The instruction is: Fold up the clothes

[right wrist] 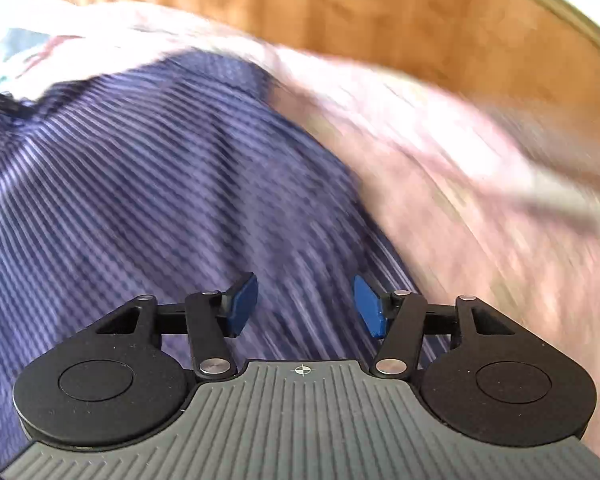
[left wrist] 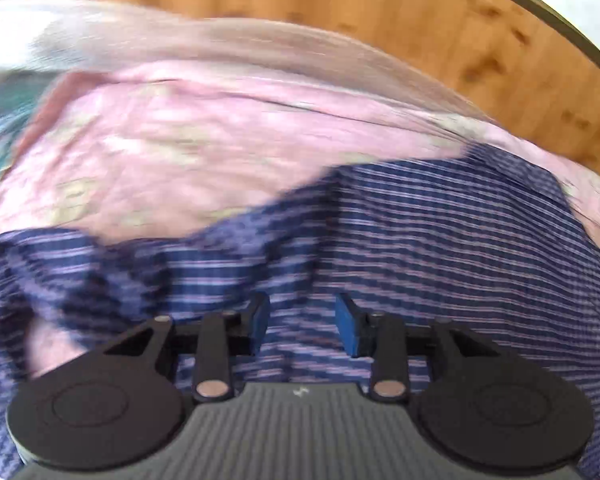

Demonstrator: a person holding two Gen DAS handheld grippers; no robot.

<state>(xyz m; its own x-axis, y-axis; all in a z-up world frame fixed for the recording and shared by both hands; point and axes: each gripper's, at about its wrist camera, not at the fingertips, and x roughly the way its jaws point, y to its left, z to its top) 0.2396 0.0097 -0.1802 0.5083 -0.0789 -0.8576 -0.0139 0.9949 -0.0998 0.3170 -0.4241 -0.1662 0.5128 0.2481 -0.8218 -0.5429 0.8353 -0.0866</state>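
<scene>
Left wrist view, left gripper [left wrist: 302, 326] jaws apart, holding nothing, striped shirt [left wrist: 420, 240] spread below them on pink sheet [left wrist: 180, 140], right gripper [right wrist: 305, 306] jaws apart too, above same shirt

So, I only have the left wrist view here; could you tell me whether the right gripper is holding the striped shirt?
Observer: No. The right gripper is open above the striped shirt, nothing between its pads.
Operator: Thank you. What lies to the right of the shirt in that view?
Observer: Pink bedding, with a wooden board behind it.
Operator: Is anything else touching the shirt there?
Observer: A dark object at the far left edge; too blurred to identify.
</scene>
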